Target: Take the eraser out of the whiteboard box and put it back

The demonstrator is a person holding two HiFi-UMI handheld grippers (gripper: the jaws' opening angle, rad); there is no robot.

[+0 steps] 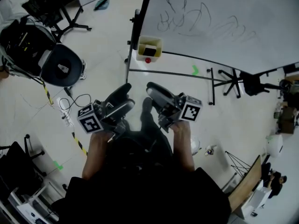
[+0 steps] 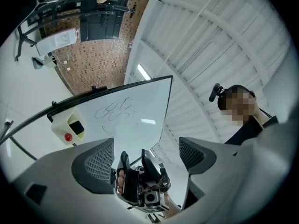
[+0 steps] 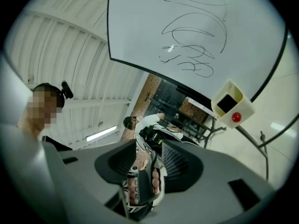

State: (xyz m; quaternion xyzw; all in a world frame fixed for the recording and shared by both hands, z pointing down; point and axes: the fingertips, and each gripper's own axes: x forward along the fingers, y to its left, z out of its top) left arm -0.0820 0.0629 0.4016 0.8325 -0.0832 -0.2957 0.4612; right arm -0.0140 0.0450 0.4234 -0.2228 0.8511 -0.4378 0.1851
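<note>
The black eraser sits inside the cream whiteboard box, which hangs at the near left corner of the scribbled whiteboard, with a red dot on the box's near face. Both grippers are held close to the person's body, side by side and well apart from the box. The left gripper has its jaws spread wide with nothing between them, and the right gripper has its jaws at a narrower gap, pads not meeting and also gripping nothing.
</note>
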